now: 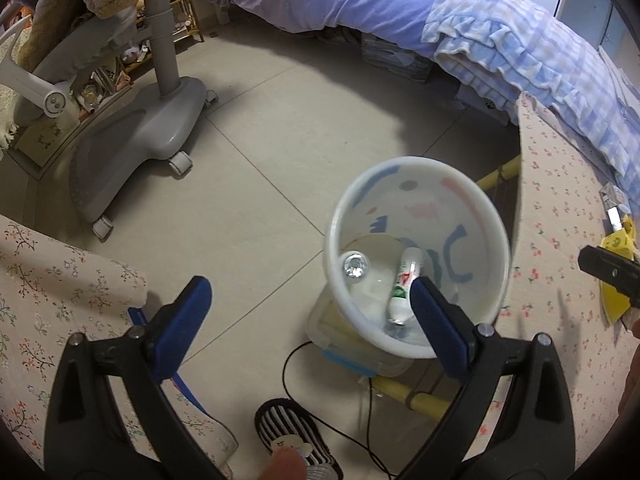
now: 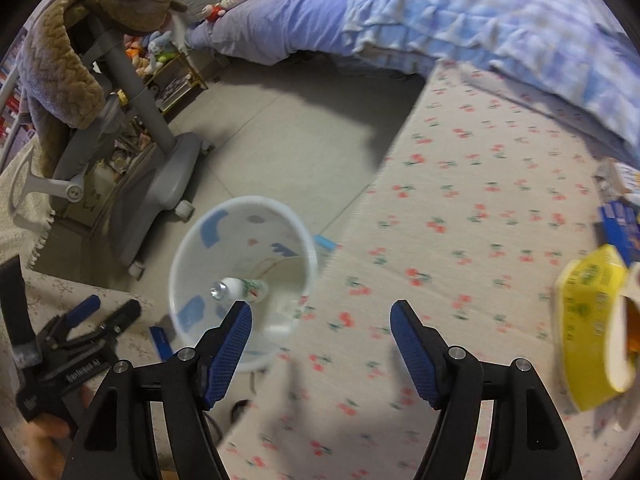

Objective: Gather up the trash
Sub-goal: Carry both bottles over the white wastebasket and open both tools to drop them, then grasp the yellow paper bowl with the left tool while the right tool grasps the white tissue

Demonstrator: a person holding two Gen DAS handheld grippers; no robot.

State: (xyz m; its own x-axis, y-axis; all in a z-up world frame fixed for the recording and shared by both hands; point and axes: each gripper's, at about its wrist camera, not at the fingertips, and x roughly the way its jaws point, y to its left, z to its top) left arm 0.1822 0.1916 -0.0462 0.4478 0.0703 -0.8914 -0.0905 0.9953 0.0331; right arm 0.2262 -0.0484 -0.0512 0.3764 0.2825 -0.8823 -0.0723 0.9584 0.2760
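Stood at lower centre-left of the right wrist frame, white bin (image 2: 240, 280) holding a bottle (image 2: 240, 289); lay far right on the worktop (image 2: 460, 200), yellow carton (image 2: 588, 320), nearer the empty, open-jawed right gripper (image 2: 321, 344) than the open left gripper (image 1: 312, 324).

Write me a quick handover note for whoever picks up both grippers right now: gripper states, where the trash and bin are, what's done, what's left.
Left gripper: open, empty, held above the floor beside the bin.
Right gripper: open, nothing between its fingers, above the table edge next to the bin.
White bin: on the floor between the two cloth-covered surfaces, tilted toward the cameras.
Done: a small bottle and a clear round piece already lie inside the bin.
Left: a yellow carton sits on the cherry-print tablecloth at the right; blue packaging lies behind it. Likely next pick, for the right gripper.
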